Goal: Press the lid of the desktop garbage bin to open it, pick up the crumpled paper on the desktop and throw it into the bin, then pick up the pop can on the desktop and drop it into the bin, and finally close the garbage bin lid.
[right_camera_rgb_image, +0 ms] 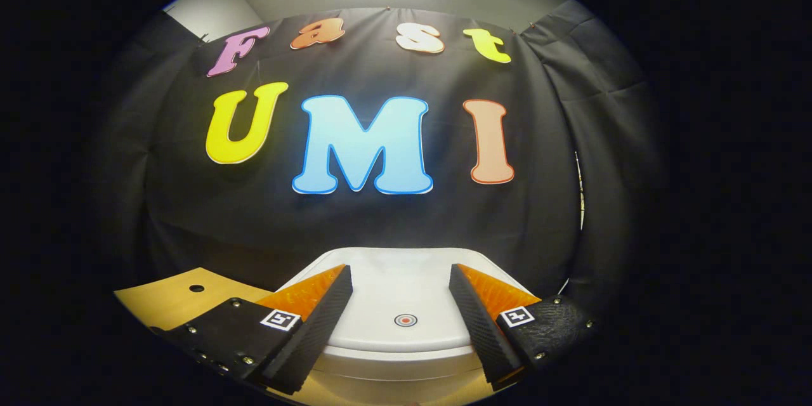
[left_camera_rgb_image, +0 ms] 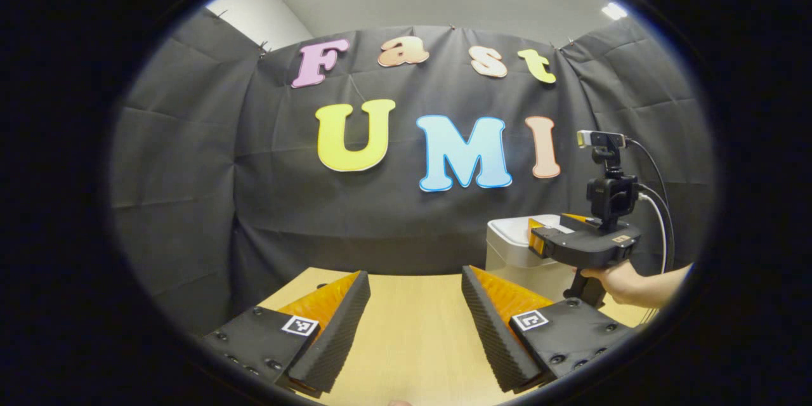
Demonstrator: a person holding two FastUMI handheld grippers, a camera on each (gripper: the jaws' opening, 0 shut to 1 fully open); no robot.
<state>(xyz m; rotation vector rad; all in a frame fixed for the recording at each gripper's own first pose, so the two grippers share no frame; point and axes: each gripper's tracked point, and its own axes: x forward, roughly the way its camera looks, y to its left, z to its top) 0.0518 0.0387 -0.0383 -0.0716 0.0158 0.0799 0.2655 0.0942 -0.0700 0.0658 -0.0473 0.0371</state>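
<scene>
The white desktop bin [right_camera_rgb_image: 399,304] stands right under my right gripper [right_camera_rgb_image: 399,274], its lid down, a small round mark [right_camera_rgb_image: 405,320] near the lid's front edge. That gripper is open, its fingers spread over the lid with nothing between them. In the left gripper view the same bin [left_camera_rgb_image: 510,247] sits at the table's far right, with the right gripper [left_camera_rgb_image: 587,242] and the hand [left_camera_rgb_image: 625,282] holding it hovering over its top. My left gripper [left_camera_rgb_image: 415,285] is open above bare wooden table [left_camera_rgb_image: 412,336].
The black cloth wall closes off the back and sides just behind the bin. The tabletop [right_camera_rgb_image: 184,295] has a small dark hole [right_camera_rgb_image: 196,288] left of the bin. Cables [left_camera_rgb_image: 660,203] trail from the right gripper.
</scene>
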